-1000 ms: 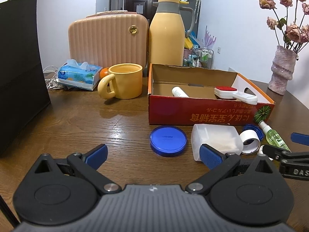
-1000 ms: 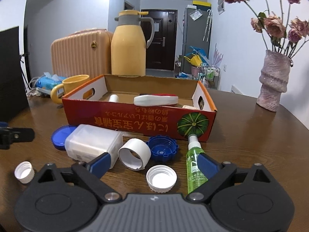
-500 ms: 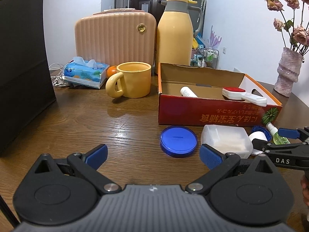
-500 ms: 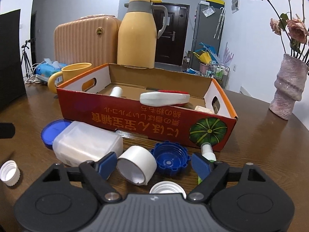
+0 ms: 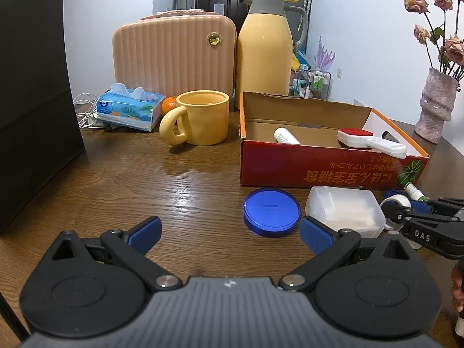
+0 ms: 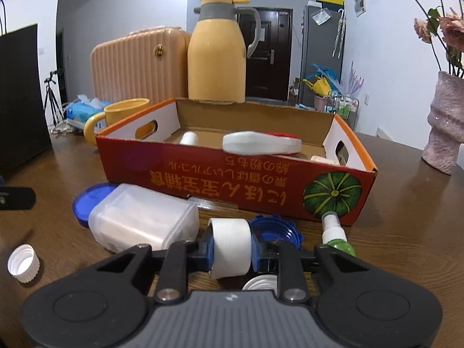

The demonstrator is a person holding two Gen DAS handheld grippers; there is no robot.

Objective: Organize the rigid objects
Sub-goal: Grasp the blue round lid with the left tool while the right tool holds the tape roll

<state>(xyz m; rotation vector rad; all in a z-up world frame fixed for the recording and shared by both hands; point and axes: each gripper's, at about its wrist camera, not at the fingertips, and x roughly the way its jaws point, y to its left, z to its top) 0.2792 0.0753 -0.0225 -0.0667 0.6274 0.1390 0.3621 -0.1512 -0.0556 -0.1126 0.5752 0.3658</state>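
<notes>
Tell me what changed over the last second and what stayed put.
The right gripper moved forward to the white tape roll and shut on it; a second ago its fingers were wide open, short of the roll. The left gripper stayed open and empty while its view drifted slightly. The red box, blue lid and clear plastic container have not moved.

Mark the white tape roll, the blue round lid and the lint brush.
white tape roll [image 6: 230, 248], right wrist view, outer curved face.
blue round lid [image 5: 271, 215], left wrist view, top face.
lint brush [image 5: 355, 133], left wrist view, red pad.
</notes>
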